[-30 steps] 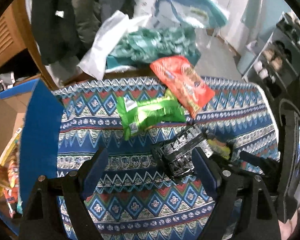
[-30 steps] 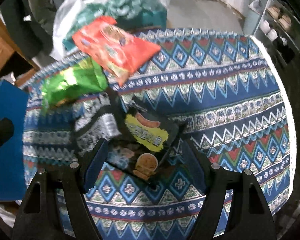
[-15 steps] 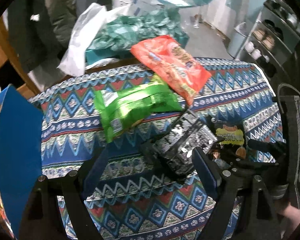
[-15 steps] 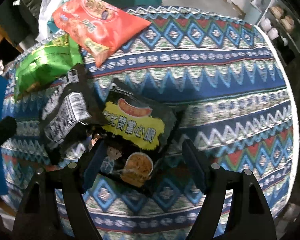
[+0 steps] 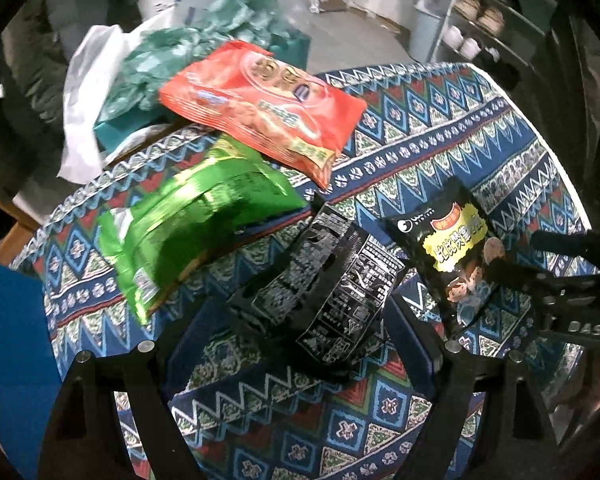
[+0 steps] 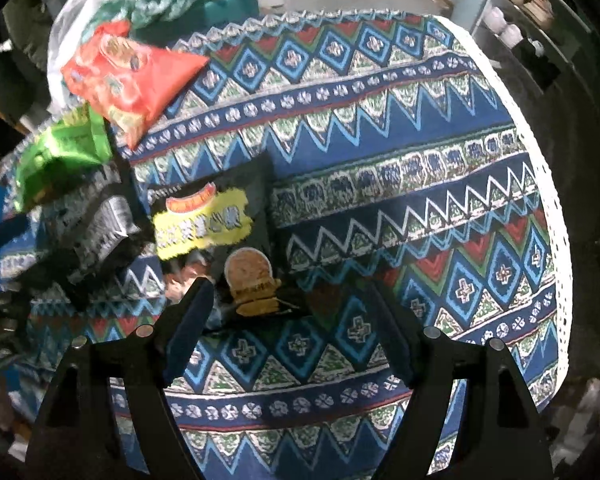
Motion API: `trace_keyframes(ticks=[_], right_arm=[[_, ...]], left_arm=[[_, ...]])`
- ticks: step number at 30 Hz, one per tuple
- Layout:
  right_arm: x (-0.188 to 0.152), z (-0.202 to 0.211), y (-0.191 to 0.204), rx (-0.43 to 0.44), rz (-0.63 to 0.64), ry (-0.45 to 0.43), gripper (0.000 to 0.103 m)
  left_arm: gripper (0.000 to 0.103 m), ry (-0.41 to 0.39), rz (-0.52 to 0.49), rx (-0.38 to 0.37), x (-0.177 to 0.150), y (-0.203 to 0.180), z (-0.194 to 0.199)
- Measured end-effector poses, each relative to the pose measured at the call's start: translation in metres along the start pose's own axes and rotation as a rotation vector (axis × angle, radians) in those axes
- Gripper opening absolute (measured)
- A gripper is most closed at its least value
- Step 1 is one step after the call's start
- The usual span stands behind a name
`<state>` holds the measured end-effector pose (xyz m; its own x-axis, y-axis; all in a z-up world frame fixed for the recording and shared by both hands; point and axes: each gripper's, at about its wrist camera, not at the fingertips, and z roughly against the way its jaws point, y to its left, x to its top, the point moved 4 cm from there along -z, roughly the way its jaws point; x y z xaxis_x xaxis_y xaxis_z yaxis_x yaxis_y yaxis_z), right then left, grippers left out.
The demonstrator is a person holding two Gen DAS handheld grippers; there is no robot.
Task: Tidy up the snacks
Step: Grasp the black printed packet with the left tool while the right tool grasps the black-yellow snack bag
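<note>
Both tongs hang spread apart: my left tongs (image 5: 296, 344) straddle the black barcode packet (image 5: 332, 292), unclamped; my right tongs (image 6: 288, 332) hover over the black-and-yellow packet (image 6: 216, 232); both lie mid-bench (image 6: 400, 184).

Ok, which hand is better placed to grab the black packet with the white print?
Left. Its open gripper hangs right over that black packet, while the right gripper sits over the yellow-labelled packet.
</note>
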<state>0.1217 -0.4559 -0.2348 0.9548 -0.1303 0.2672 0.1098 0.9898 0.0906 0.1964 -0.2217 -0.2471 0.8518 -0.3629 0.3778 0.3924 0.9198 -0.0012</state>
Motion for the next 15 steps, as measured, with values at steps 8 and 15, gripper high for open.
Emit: trace_keyframes(ticks=[8, 15], right_arm=[[0.008, 0.003, 0.0, 0.044, 0.032, -0.016, 0.078], [0.009, -0.002, 0.008, 0.066, 0.033, -0.008, 0.078]], left_arm=[[0.086, 0.035, -0.071, 0.017, 0.003, -0.012, -0.02], [0.092, 0.038, -0.069, 0.004, 0.006, -0.018, -0.032]])
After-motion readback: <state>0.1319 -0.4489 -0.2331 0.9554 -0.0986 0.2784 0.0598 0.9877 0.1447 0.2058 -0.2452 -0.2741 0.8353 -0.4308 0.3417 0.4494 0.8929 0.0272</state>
